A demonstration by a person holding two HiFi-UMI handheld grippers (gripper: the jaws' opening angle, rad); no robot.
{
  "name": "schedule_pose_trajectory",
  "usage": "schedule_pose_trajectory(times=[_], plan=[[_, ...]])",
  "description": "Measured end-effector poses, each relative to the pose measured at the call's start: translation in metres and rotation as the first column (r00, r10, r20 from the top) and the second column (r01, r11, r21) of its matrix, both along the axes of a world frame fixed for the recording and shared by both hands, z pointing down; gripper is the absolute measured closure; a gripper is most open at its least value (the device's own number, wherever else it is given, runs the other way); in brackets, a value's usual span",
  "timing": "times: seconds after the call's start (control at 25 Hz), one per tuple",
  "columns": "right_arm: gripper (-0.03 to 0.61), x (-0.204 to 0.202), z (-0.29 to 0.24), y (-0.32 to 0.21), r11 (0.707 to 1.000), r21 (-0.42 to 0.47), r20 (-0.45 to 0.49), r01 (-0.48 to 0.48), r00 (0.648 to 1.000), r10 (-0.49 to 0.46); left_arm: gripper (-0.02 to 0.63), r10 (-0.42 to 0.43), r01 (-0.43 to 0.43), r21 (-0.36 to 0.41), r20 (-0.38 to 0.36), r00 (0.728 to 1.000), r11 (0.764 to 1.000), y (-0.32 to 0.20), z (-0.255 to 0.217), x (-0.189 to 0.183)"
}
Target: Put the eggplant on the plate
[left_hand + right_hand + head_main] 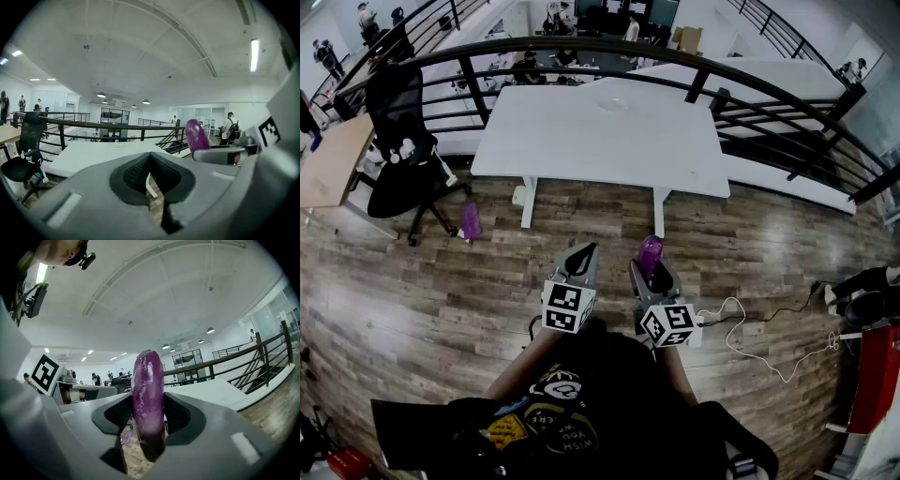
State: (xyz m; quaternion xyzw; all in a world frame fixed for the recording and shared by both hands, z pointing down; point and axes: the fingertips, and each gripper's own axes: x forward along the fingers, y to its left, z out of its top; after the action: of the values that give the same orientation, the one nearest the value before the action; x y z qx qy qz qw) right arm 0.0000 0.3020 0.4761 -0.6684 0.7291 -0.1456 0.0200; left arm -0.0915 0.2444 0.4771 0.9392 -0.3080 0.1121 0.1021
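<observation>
My right gripper (651,272) is shut on a purple eggplant (650,251), which stands upright between the pads (180,416) and pokes out above them in the right gripper view (147,394). The left gripper (586,253) is beside it, shut with nothing held; its jaw tips meet (150,157). In the left gripper view the eggplant (197,136) shows to the right. Both grippers hang over the wood floor, short of the white table (581,141). A faint round white plate (612,101) lies near the table's far edge.
A black office chair (403,150) and a wooden desk (328,164) stand at the left. A small purple object (470,222) lies on the floor by the table's left leg. A black railing (750,89) curves behind the table. A white cable (755,342) trails on the floor at right.
</observation>
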Motion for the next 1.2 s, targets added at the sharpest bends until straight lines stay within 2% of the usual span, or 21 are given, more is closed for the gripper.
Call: schedule_pose_trajectory(times=[0.56,0.92,1.2], plan=[[0.367,0.002,0.001,-0.011,1.000,-0.002,0.025,0.003,1.000,-0.003,0.609,-0.013,0.013,-0.025,-0.011,1.000,1.000,-0.010,0.000,-0.003],[0.365,-0.019,0.007,-0.028,1.000,-0.017,0.066,0.020,0.998,-0.019,0.609,-0.050,0.049,-0.047,-0.017,0.999,0.998,-0.026,0.004,-0.041],[0.365,-0.039,0.017,-0.029,0.999,-0.046,0.073,-0.009,0.997,0.013,0.609,-0.020,0.019,-0.074,-0.013,1.000,0.997,-0.028,0.017,-0.062]])
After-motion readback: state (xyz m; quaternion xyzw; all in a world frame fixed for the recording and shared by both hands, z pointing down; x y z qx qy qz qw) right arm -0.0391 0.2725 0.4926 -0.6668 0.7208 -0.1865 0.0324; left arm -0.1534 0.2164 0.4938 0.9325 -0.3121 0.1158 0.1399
